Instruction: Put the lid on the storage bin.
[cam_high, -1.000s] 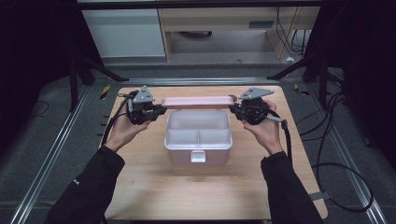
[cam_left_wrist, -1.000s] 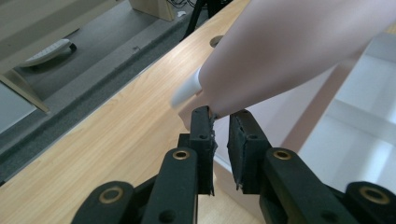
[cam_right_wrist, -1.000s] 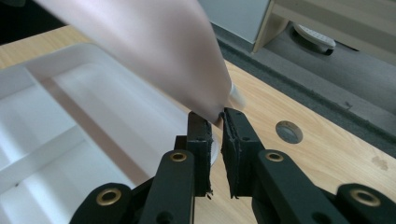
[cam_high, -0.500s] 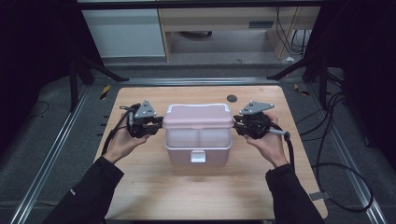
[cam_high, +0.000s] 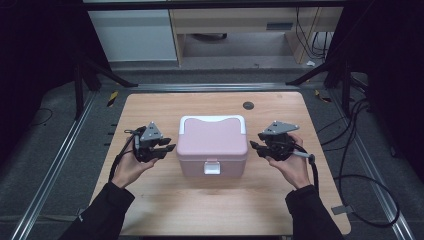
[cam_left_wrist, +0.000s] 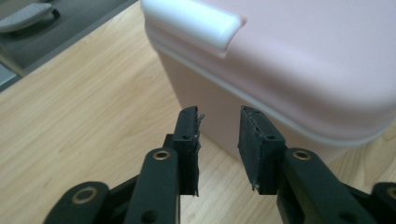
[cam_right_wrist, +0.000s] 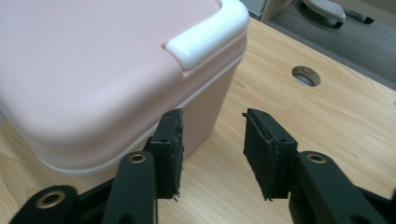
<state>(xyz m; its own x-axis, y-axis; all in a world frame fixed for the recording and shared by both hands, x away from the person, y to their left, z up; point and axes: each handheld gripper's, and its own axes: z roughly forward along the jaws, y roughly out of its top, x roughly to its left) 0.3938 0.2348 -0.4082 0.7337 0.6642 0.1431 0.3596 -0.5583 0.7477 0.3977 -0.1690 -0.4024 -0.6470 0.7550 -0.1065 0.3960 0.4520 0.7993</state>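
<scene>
While the high view shows the whole table from above, the two gripper views go in close to the sides of the pink box. From up high you can see the box sitting in the middle of the table, with its white clasp on the near side and a white handle along the far edge of the lid. The close views cannot show the clasp. The right gripper view shows a round hole in the wood behind the box.

The lid is on the box, so you cannot see what is inside.

The left gripper is just beside the left wall of the box, and the left hand holds it from below, pointing in. Its jaws have just been opening. They stand apart with nothing between them, and the box wall is just past the tips. The right gripper is just beside the right wall, held by the right hand, pointing in too. Its jaws have also just been opening and hold nothing. Both sleeves come up from the bottom edge.
</scene>
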